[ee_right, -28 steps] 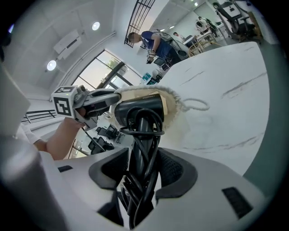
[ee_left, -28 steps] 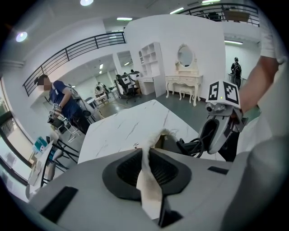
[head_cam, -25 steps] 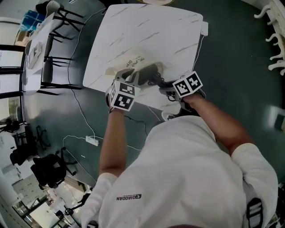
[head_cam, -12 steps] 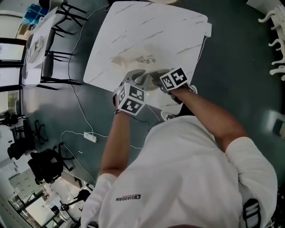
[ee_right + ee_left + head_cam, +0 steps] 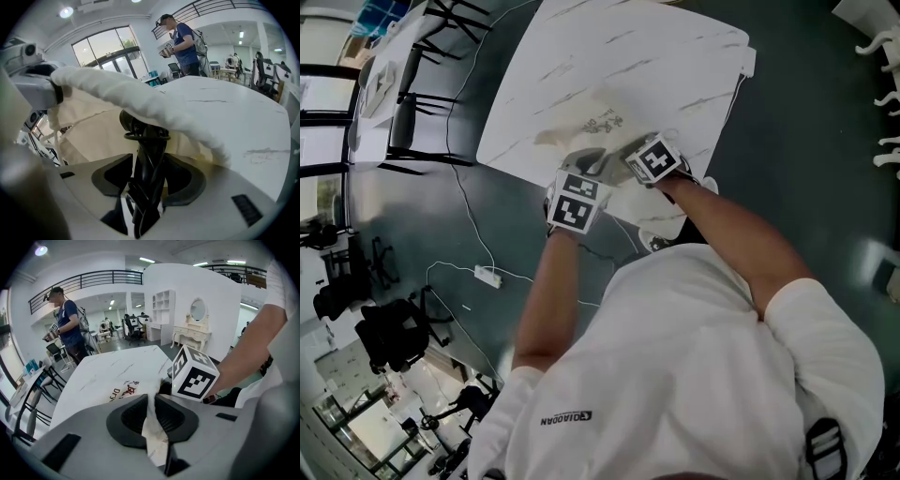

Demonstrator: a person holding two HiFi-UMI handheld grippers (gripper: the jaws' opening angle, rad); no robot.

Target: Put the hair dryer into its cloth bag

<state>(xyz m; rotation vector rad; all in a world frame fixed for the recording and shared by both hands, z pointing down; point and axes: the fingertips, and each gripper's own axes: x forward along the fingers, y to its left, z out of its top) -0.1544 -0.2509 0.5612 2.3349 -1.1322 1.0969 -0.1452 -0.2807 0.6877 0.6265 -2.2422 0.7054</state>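
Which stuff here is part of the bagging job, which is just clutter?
Job: cloth bag, pinched by left gripper; hair dryer cord bundle, in right gripper; table.
Idle: power strip, chairs, dressing table, bystander.

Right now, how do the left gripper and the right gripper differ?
The left gripper pinches a thin fold of the cloth bag, jaws nearly together; the right gripper clamps the dryer's thick black cord bundle, jaws much wider. Both point down over the table, each holding something.

Cream cloth bag, black hair dryer, white grey-veined table.
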